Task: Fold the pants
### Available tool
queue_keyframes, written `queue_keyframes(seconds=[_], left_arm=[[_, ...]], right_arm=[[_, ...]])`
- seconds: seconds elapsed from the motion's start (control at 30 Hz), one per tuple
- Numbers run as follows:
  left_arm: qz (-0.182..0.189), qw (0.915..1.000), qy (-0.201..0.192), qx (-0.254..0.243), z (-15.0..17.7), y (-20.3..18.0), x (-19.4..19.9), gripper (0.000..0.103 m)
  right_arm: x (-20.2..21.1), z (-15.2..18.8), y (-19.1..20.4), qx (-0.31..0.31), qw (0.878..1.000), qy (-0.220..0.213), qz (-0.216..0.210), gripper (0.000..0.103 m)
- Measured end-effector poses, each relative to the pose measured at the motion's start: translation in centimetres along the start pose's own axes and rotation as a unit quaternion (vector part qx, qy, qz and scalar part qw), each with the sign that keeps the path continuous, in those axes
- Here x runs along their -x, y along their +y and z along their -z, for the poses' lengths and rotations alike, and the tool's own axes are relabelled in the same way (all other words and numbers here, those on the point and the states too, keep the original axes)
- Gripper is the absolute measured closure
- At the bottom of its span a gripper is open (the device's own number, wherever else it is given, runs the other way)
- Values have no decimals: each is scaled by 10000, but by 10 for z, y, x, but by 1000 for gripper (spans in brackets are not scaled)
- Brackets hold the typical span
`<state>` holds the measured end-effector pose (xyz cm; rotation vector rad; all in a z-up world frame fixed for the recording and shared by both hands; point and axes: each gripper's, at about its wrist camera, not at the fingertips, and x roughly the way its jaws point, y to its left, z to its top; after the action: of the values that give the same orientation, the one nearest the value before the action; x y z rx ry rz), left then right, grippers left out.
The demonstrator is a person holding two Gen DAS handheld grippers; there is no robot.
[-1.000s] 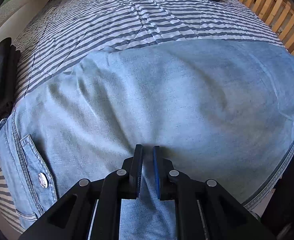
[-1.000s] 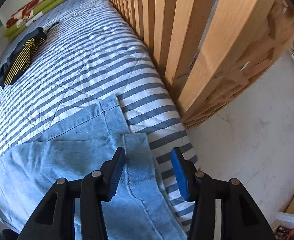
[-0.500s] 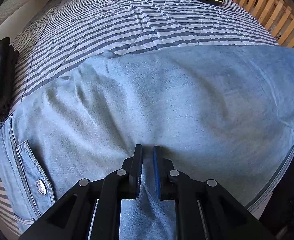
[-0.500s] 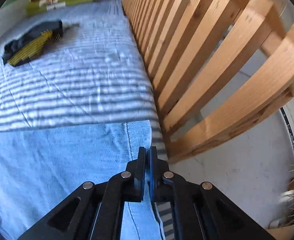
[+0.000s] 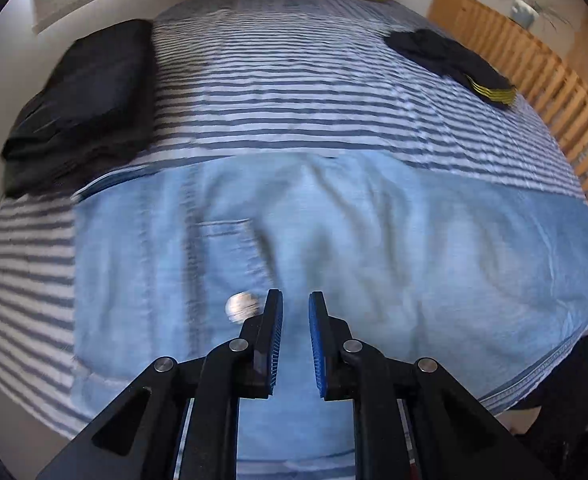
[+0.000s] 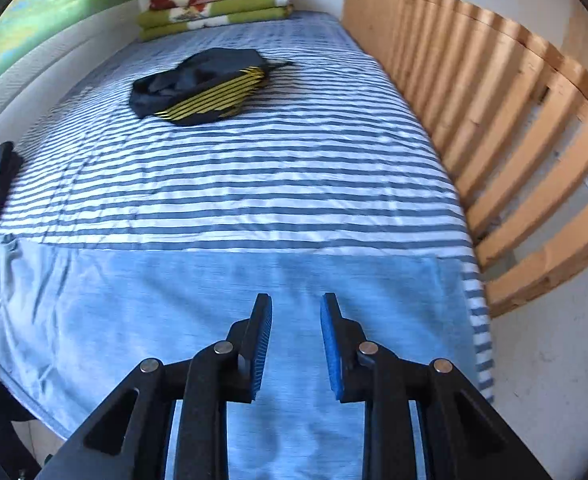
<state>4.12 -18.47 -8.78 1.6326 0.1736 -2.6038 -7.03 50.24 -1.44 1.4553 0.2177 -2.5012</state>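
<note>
The light blue denim pants (image 5: 334, 248) lay flat across the near end of the bed with the blue-and-white striped cover (image 6: 234, 176), one long edge straight across the stripes and the other long edge hanging a little over the near side of the bed. Beyond the pants, most of the striped cover was free. The left gripper (image 5: 295, 300) pointed steeply down above the waist part of the pants, just beside a silver metal button (image 5: 241, 307); its jaws were opening and no cloth was between them. The right gripper (image 6: 296, 300) hung the same way above the leg end of the pants, jaws opening, with nothing held. A folded black garment (image 5: 90, 100) lay at the left edge of the bed, touching the pants' corner. A crumpled black garment with yellow stripes (image 6: 206, 88) lay farther up the bed, well apart from the pants. A wooden slatted frame (image 6: 514, 140) stood along the right side of the bed.
</note>
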Motion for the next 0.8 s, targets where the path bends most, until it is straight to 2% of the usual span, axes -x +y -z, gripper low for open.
queue_keyframes(seconds=[0.13, 0.2, 0.27, 0.33, 0.53, 0.63, 0.7, 0.73, 0.8], left_arm=[[-358, 9967, -202, 704, 26, 74, 34, 75], [-462, 9938, -197, 988, 40, 104, 41, 62], [-507, 9915, -100, 1198, 53, 129, 39, 60], [-516, 9896, -30, 1340, 66, 145, 36, 60], [-57, 9857, -31, 1685, 93, 161, 27, 60], [79, 9840, -150, 1772, 89, 162, 26, 60], [243, 9822, -276, 1842, 85, 160, 32, 60], [251, 9814, -354, 1871, 83, 160, 37, 60], [101, 9829, -503, 1769, 73, 156, 50, 61]], right_arm=[[6, -29, 104, 873, 9935, -165, -715, 80], [10, -47, 159, 1217, 9859, -279, -1110, 71], [13, -58, 212, 1495, 9768, -314, -1499, 67], [8, -69, 266, 1847, 9677, -314, -1688, 67], [-10, -69, 419, 2578, 9335, 54, -2493, 67], [-14, -59, 493, 3034, 9156, 107, -2636, 67], [-20, -56, 527, 3327, 9090, 96, -2508, 67], [-26, -56, 538, 3410, 9058, 230, -2504, 67], [-36, -62, 539, 3299, 9081, 447, -2539, 67]])
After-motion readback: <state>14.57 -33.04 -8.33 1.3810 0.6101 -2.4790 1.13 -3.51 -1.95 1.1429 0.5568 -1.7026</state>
